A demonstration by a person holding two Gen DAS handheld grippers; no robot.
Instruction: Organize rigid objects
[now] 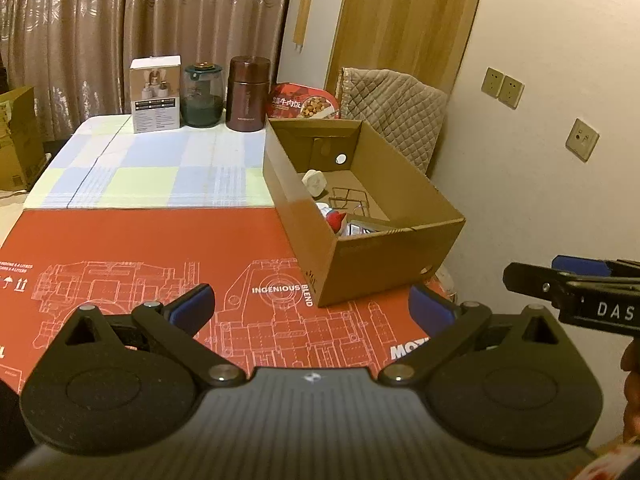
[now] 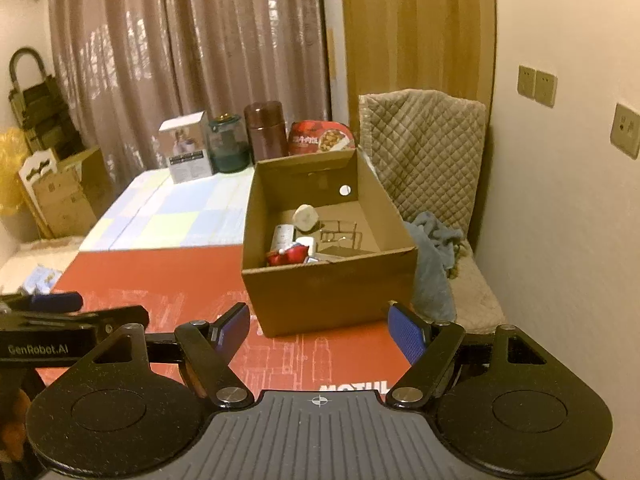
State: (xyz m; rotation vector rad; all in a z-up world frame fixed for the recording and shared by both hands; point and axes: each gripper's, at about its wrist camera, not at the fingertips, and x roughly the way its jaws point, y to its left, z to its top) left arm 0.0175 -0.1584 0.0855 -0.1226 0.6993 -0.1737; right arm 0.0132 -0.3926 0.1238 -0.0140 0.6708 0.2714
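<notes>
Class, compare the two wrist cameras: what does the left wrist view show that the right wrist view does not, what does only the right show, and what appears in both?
Only the left wrist view: a wooden wall hook beside the curtain.

Only the right wrist view: a blue towel on the chair seat, a folded trolley and yellow bag at far left.

Both: the open cardboard box holding small items, the white carton, green jar, brown flask, and both grippers open: left gripper, right gripper.

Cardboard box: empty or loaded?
Loaded, partly. The box is open-topped and holds a white plug, a red item and a wire rack; much floor still bare.
</notes>
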